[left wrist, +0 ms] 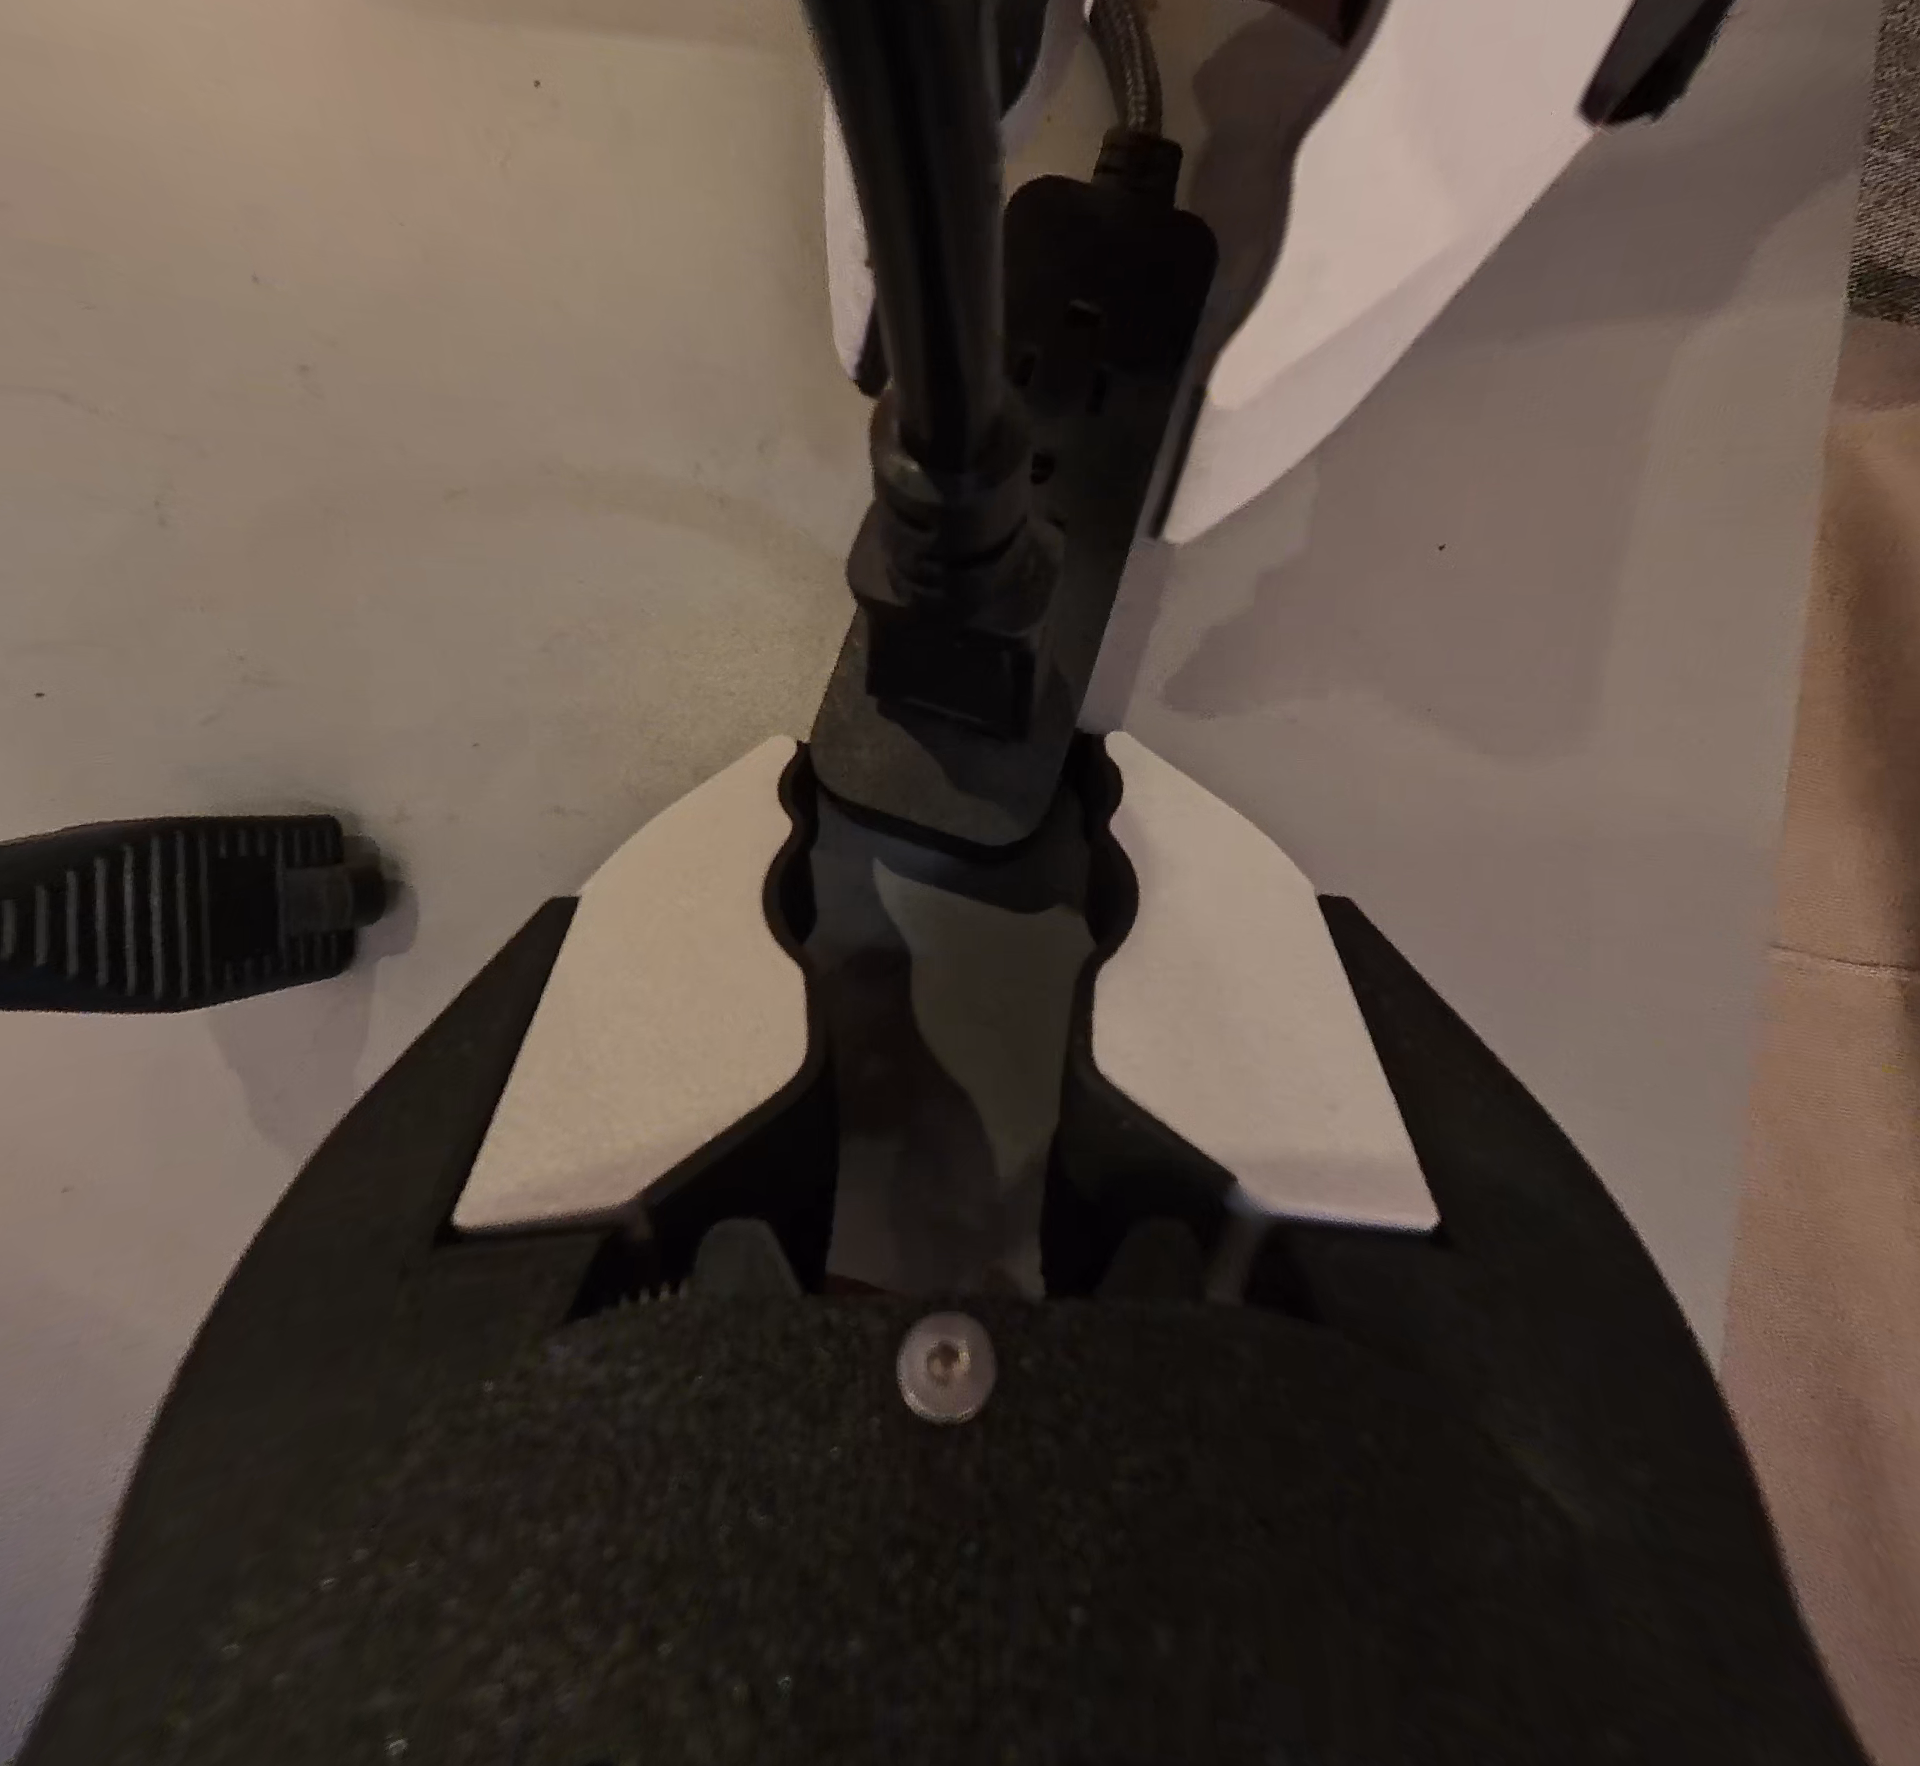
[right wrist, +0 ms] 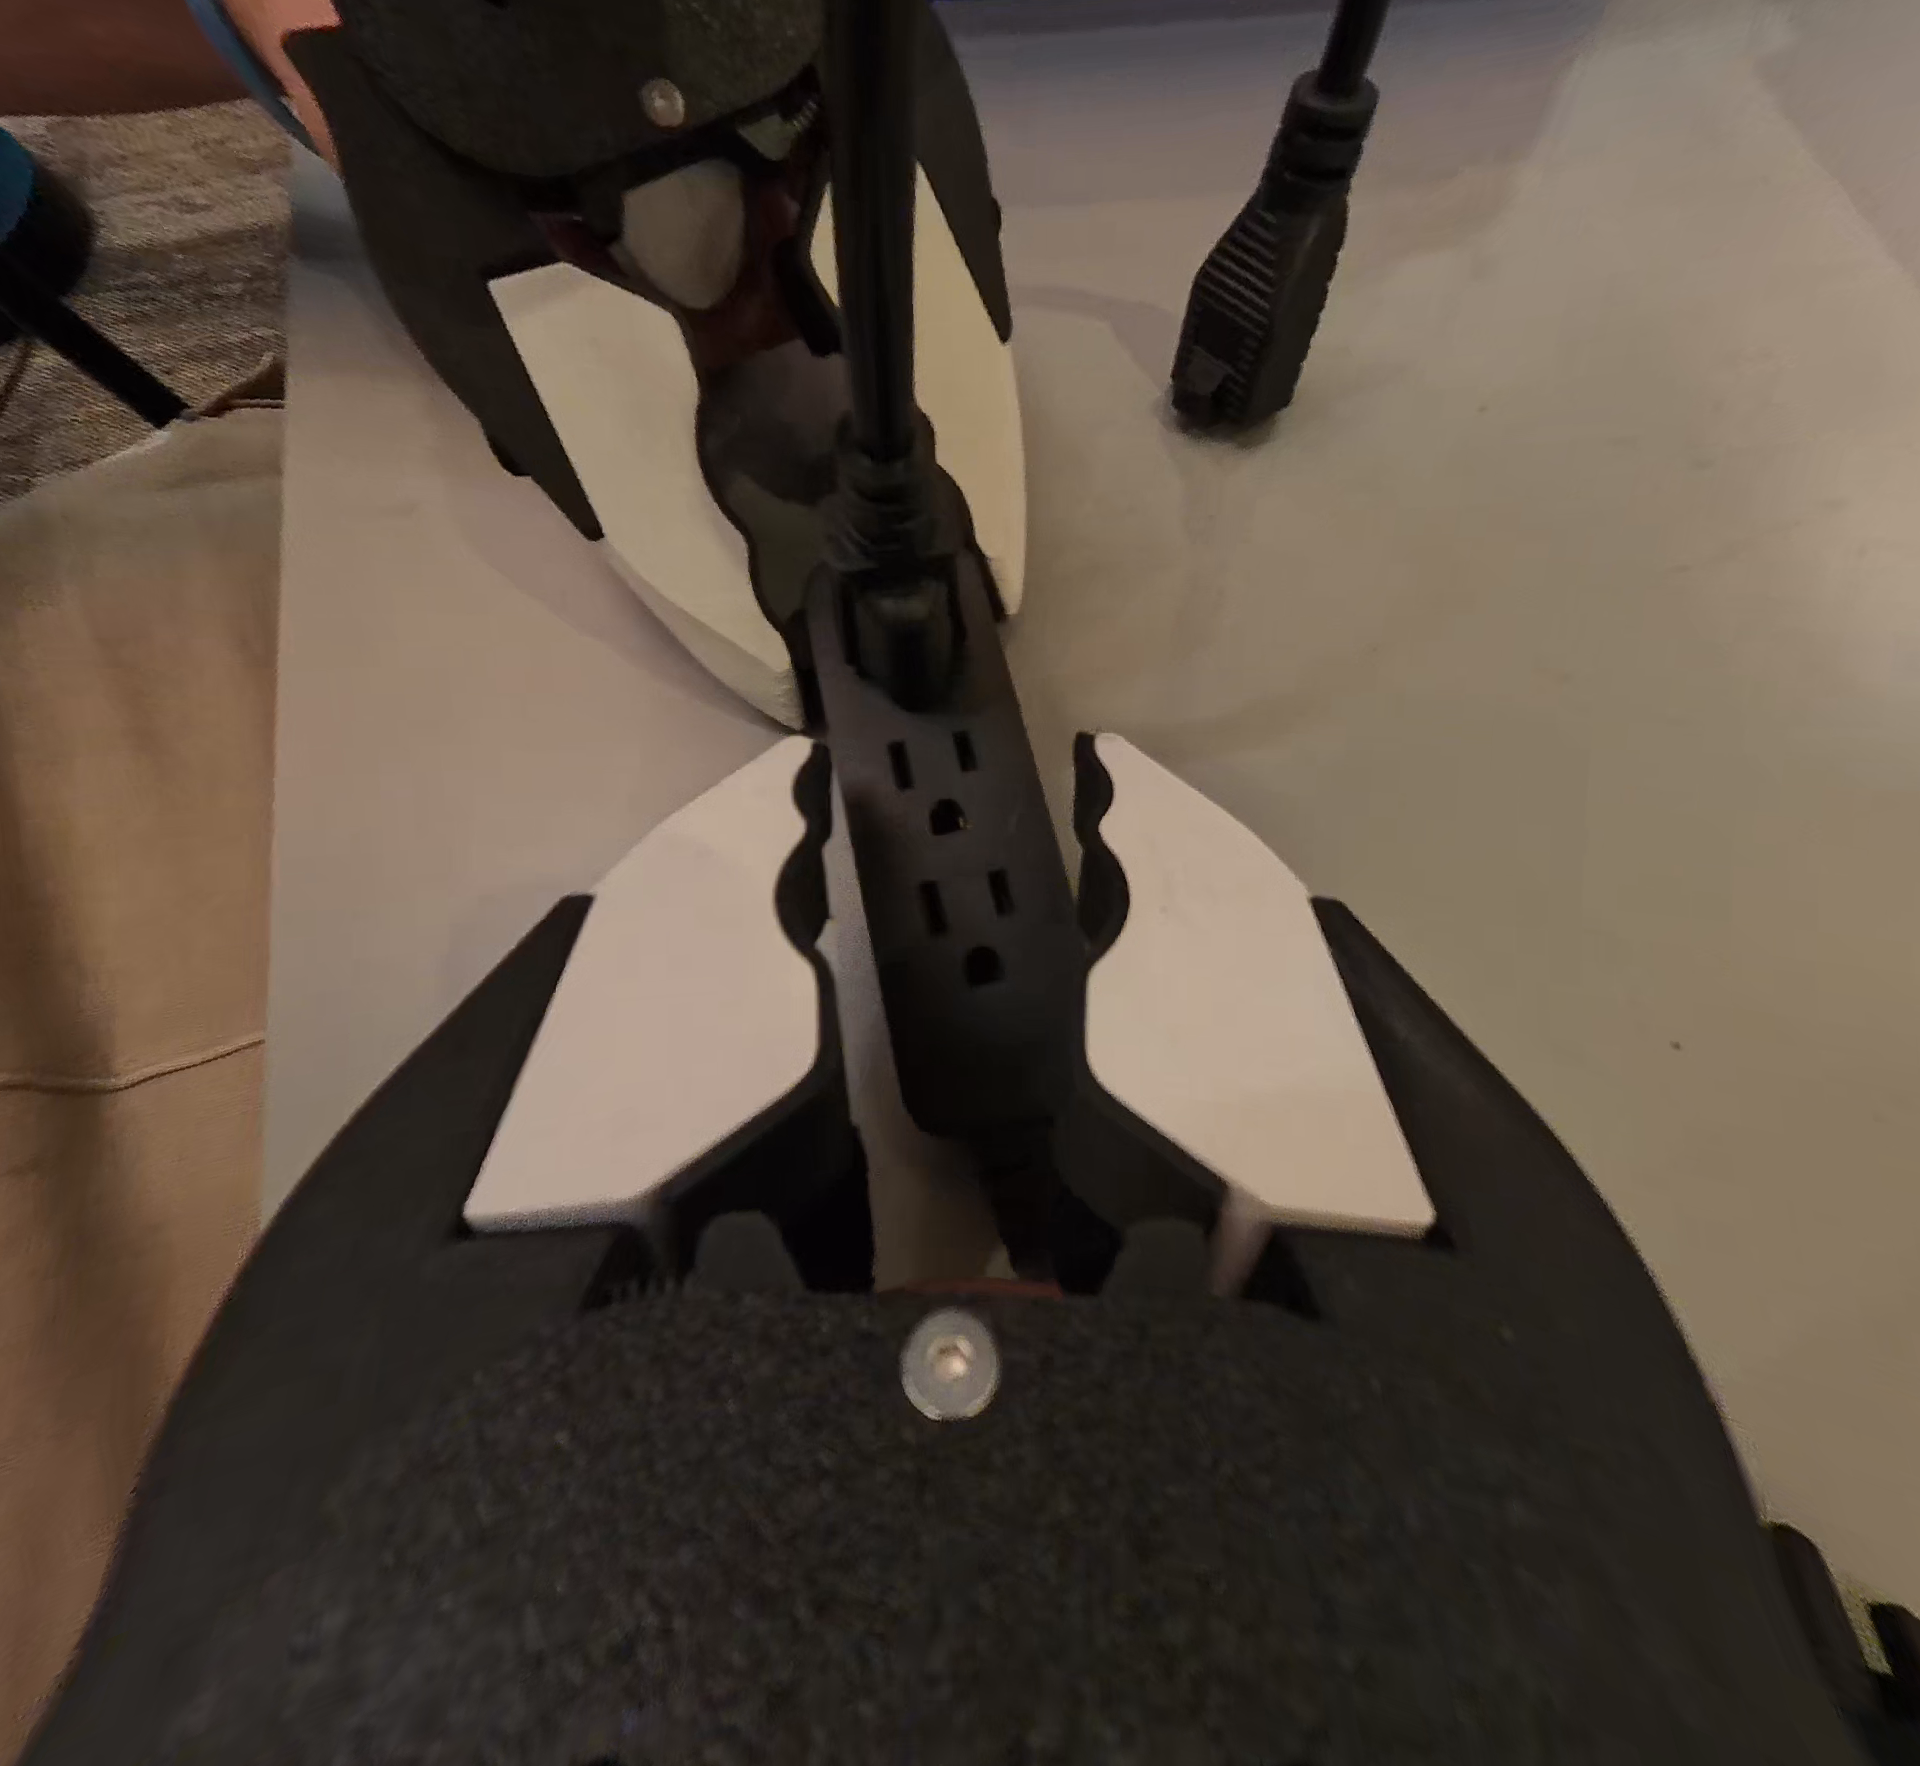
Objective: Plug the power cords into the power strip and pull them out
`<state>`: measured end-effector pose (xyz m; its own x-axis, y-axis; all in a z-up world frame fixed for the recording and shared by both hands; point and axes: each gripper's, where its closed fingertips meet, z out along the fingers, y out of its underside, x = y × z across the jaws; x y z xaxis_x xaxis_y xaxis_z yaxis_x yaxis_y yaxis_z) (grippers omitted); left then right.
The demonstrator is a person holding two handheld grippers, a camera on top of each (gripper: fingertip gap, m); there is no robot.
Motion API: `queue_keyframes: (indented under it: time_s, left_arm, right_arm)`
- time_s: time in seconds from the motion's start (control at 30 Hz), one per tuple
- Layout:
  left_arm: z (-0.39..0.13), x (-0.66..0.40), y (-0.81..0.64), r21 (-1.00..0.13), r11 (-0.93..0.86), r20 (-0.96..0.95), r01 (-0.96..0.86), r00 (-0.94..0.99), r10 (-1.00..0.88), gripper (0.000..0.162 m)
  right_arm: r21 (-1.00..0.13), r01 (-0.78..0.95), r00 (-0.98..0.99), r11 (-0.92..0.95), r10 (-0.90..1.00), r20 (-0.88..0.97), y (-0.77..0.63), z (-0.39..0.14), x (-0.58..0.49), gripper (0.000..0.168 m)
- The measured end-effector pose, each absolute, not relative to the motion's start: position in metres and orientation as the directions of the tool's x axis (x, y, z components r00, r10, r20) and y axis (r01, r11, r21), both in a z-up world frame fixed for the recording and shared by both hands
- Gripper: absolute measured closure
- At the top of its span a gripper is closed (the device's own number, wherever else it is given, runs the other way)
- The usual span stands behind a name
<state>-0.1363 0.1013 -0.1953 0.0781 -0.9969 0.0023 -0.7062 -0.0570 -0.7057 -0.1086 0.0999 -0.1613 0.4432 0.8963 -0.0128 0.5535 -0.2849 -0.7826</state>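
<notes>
Item: strip [right wrist: 966,937], black, flat on pale surface [left wrist: 364,366], sockets up.

- Plug [left wrist: 951,667]: seated in the strip's end socket, cord [right wrist: 873,158] rising straight off it. Two sockets vacant between it and the strip's own lead.
- Spare plug [right wrist: 1262,293]: loose on the surface, well apart from the strip, off its long side; not held.
- Left tool [left wrist: 945,812]: pressed onto the strip's end just behind the seated plug, pinching the strip by its sides.
- Right tool [right wrist: 945,781]: at the strip's opposite, lead end, spread, astride the vacant sockets; a sliver of surface visible along one side of the strip, so apparently no grip.

Step in hand, by judgement: one cord plugged in, strip steadied; either extraction of that plug or insertion of the spare still to do.

Next move, by judgement: keep the strip pinned by the left tool; bring the right tool to a plug body, not a cord. For extraction, pull straight up off the socket. For insertion, square the prongs over a vacant socket before pressing.
</notes>
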Motion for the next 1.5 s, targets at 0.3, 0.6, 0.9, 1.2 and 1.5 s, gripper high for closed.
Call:
queue_keyframes:
  time_s: [0.3,0.6,0.9,1.2,1.5]
  left_arm:
    - [-0.195,-0.137,0.101,-0.706,-0.058,0.003,-0.706,0.078,-0.997,0.113]
    - [-0.14,-0.131,0.094,-0.893,-0.171,0.164,-0.417,0.052,-0.985,0.128]
    - [-0.15,-0.124,0.092,-0.873,-0.105,0.086,-0.477,0.062,-0.994,0.13]
    - [-0.156,-0.118,0.094,-0.835,-0.077,0.043,-0.545,0.074,-0.996,0.138]
    - [-0.145,-0.116,0.088,-0.859,-0.074,0.042,-0.506,0.075,-0.996,0.14]
  right_arm:
    - [-0.705,0.659,0.391,-0.261,0.92,0.026,0.098,-0.177,-0.115,0.12]
    - [-0.625,0.747,0.336,-0.227,0.94,0.059,0.095,-0.195,-0.116,0.122]
    - [-0.65,0.717,0.348,-0.252,0.937,0.021,0.094,-0.196,-0.115,0.122]
    - [-0.623,0.734,0.342,-0.271,0.94,-0.006,0.091,-0.198,-0.114,0.121]
    - [-0.614,0.732,0.337,-0.295,0.94,-0.049,0.084,-0.195,-0.117,0.121]
